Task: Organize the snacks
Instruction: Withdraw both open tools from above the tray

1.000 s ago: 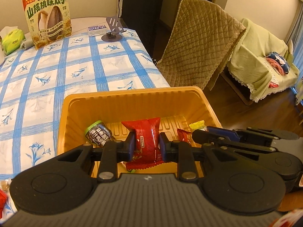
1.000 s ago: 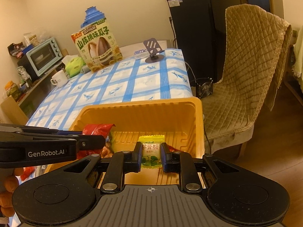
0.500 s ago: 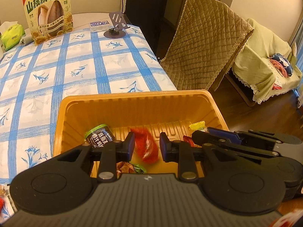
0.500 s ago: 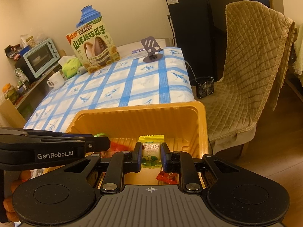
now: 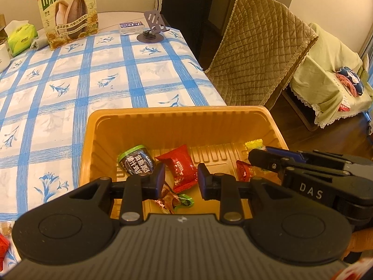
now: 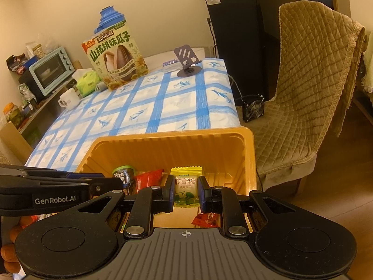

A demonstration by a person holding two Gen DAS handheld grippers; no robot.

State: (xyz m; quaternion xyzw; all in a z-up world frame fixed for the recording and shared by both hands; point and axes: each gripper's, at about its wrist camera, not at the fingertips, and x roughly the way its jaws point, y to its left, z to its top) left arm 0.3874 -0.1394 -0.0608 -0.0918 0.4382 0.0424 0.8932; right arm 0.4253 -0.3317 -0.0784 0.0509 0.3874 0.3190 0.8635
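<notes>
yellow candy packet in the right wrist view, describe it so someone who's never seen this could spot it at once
Find the orange bin at the near end of the blue-checked table. Over its right half, the right gripper grips a small yellow candy packet upright between its fingers. It alone is yellow with green leaves; the wrappers nearby are red.

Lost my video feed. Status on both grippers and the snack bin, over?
Left gripper open over the orange bin, red packet lying in it. Right gripper shut on yellow-green candy above the bin. Nothing in the way.
</notes>
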